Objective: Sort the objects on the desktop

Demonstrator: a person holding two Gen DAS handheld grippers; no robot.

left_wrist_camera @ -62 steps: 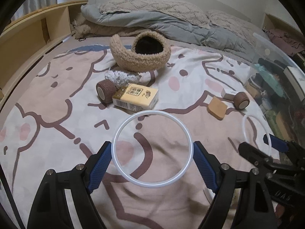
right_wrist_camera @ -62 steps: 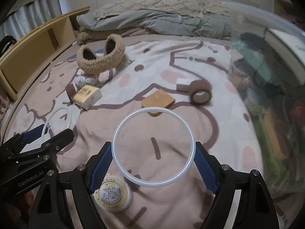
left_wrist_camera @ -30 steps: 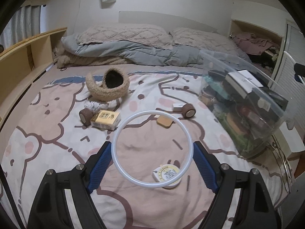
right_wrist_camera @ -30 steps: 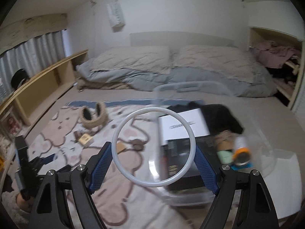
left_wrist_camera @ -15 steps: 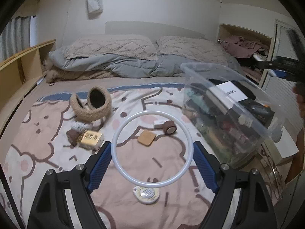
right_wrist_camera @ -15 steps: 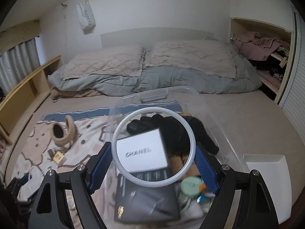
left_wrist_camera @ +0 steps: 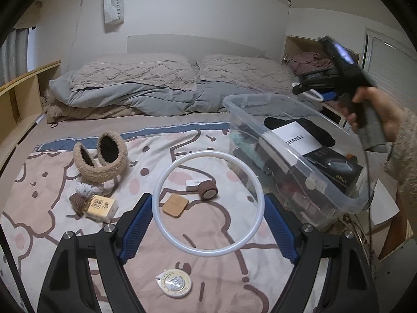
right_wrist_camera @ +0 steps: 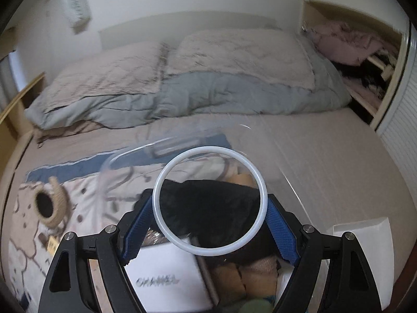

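My left gripper is shut on a white ring, held high above the bed. My right gripper is shut on a second white ring, held over the clear plastic bin. It also shows in the left wrist view, gripped by a hand above the bin. On the blanket lie a tan pad, a brown tape roll, a small white box, a yellow carton, a round tape measure and fuzzy earmuffs.
The bin holds a white Chanel box, black cloth and other items. Pillows and a grey duvet lie at the head of the bed. A wooden shelf runs along the left. A white lid lies right of the bin.
Both grippers have risen with their rings. My right gripper has swung right over the bin and tilted forward; the left view has pulled back from the blanket.
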